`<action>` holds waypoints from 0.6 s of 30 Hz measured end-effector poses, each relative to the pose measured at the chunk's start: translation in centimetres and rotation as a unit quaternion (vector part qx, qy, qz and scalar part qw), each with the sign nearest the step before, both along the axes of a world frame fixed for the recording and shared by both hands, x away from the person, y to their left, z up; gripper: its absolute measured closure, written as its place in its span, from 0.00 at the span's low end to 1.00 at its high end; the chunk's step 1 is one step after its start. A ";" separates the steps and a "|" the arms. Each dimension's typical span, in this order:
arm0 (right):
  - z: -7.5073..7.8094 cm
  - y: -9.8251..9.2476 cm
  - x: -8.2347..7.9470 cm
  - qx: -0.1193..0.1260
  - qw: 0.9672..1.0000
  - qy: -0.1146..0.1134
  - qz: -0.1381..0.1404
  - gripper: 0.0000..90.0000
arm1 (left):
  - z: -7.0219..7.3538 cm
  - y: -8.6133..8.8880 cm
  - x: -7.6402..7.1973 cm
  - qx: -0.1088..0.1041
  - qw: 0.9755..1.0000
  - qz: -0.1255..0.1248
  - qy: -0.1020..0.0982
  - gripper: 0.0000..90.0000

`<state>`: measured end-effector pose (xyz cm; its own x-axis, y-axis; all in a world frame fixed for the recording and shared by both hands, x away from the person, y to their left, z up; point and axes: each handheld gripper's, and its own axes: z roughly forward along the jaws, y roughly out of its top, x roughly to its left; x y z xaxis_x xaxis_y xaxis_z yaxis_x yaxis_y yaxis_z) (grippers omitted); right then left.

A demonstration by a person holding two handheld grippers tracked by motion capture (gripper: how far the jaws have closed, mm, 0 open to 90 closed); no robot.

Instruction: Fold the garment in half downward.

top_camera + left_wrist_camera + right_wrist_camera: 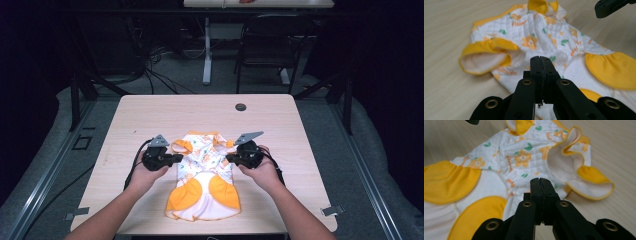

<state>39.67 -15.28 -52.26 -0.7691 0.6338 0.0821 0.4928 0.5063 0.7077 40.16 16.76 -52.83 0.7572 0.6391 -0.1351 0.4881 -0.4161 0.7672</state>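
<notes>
Both grippers sit close to a little outfit (202, 172) that lies flat near the front middle of the wooden table (150, 115). The outfit is white with orange flowers, green leaves and yellow trim. It has two big yellow patches on its lower part. Orange writing is printed on the cloth. One word in the left gripper view looks like "Flower", but the other words are too small to read.

The left gripper (175, 159) is at the outfit's left side, held in the person's left hand (145, 172). In the left gripper view its jaws are pressed together. I cannot tell if any cloth is caught between them. The tips are over the cloth, near a yellow frilly sleeve (486, 56).

The right gripper (231, 158) is at the outfit's right side, held in the right hand (262, 172). In the right gripper view its jaws are also together, at the edge of the cloth beside the other frilly sleeve (584, 177). I cannot tell if they pinch it.

A small dark round hole (241, 107) is in the table near its far edge.
</notes>
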 end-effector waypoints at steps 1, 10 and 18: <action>0.2 0.1 0.5 -0.001 1.000 0.001 -0.001 1.00 | 0.2 -0.2 0.5 0.000 1.000 0.000 -0.001 0.99; 1.3 1.0 4.7 -0.012 1.000 0.002 -0.025 1.00 | 0.9 -0.9 4.9 0.009 1.000 0.017 0.008 1.00; 1.1 1.9 8.1 -0.021 0.998 0.007 -0.054 1.00 | 0.4 -1.6 7.9 0.026 0.999 0.037 0.013 1.00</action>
